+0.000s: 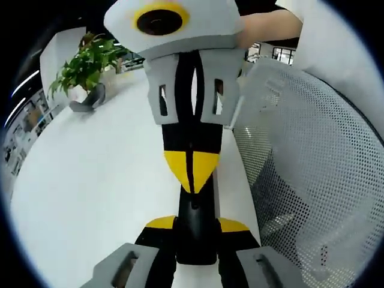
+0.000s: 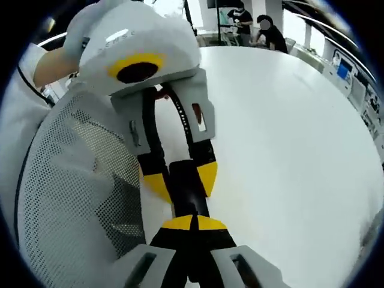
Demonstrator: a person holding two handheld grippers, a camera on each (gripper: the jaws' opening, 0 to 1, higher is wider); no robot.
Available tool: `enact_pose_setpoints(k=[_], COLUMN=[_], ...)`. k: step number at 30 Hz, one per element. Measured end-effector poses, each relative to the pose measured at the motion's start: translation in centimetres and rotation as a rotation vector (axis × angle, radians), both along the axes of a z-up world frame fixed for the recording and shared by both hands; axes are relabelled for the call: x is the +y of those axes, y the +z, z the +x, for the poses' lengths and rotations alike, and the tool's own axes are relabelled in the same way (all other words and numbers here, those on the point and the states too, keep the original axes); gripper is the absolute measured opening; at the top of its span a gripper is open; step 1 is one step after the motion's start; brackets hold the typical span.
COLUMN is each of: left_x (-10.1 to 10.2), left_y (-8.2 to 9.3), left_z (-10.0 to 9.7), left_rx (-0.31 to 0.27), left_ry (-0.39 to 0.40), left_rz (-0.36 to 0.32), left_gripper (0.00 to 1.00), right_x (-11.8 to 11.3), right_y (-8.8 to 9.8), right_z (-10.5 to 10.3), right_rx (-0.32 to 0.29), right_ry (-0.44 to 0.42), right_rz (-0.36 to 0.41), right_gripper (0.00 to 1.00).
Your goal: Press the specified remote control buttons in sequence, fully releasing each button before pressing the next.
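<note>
Between my two grippers lies the remote [image 1: 193,231], end to end on the worktop [image 1: 102,186]. My left gripper [image 1: 193,240] meets one end; my right gripper [image 1: 191,165] faces it from the far end. A mesh chair back [image 1: 312,180] stands at the worktop's edge beside them. A potted plant [image 1: 87,66] sits far back on the worktop.

In the right gripper view, people [image 2: 267,33] sit beyond the worktop's far edge.

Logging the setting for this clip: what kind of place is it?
Probably an open office: a big white table, a mesh office chair, a potted plant, and people at desks behind.
</note>
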State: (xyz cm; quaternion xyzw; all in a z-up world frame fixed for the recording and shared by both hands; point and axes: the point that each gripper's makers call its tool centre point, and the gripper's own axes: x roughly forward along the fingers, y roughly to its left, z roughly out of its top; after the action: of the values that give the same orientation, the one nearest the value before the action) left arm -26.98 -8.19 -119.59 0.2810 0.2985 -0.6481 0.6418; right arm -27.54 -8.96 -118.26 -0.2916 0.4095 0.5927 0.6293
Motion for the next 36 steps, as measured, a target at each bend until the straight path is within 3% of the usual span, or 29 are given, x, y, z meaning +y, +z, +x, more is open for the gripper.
enact_pose_setpoints(k=[1,5,9,15,23,28,36], left_x=[-0.03,-0.03,-0.04,-0.04,-0.02,0.02,0.03], left_y=[0.00,-0.02,0.04,0.02,0.25,0.23,0.26], left_z=[0.00,0.06,0.02,0.00,-0.22,-0.21,-0.28], left_rx=[0.001,0.000,0.000,-0.001,-0.003,-0.002,-0.001], left_ry=[0.000,0.003,0.007,0.007,0.005,0.010,0.010], left_rz=[-0.001,-0.003,-0.005,-0.003,0.007,0.006,0.002], left_gripper=[0.24,0.24,0.24,0.24,0.24,0.24,0.24], right_x=[0.02,0.05,0.20,0.50,0.43,0.78,0.90], right_y=[-0.02,-0.04,-0.18,-0.27,-0.03,-0.06,-0.28], right_z=[0.30,0.13,0.08,0.28,0.35,0.10,0.10], right_rx=[-0.025,-0.023,-0.074,-0.112,-0.068,-0.082,-0.097], right_ry=[0.008,0.024,0.076,0.066,0.033,0.099,0.128], right_rz=[-0.005,-0.015,-0.052,-0.069,-0.022,-0.046,-0.094], right_gripper=[0.00,0.00,0.00,0.00,0.00,0.00,0.00])
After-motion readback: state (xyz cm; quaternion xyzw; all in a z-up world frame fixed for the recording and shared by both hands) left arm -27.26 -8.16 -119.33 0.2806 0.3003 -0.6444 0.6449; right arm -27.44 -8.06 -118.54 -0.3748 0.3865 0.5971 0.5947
